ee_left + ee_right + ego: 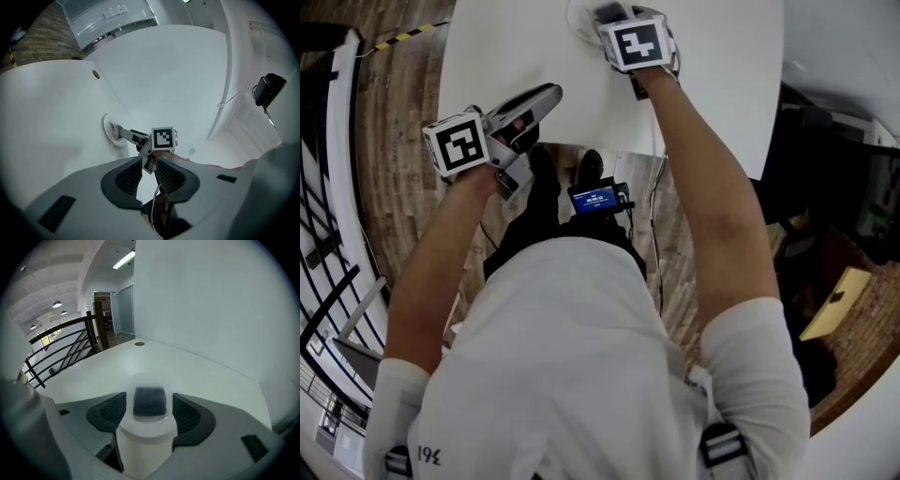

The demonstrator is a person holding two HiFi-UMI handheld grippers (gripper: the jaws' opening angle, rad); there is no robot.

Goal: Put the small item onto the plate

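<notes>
A small dark item (150,401) lies on a white plate (149,427) at the far side of the white table (516,47). My right gripper (150,405) straddles the item, open, with a slim gap between each pad and the item. In the head view the right gripper (602,17) reaches over the plate (577,24); the item is hidden there. The left gripper view shows the plate (106,127) with the right gripper (117,131) at it. My left gripper (546,99) hovers over the table's near edge, its jaws a narrow gap apart with nothing between them (144,165).
The table's near edge (581,148) runs just ahead of the person's body. A black railing (328,216) and wood floor lie to the left. A round grommet (139,343) sits in the tabletop. A small lit screen (594,198) hangs at the person's waist.
</notes>
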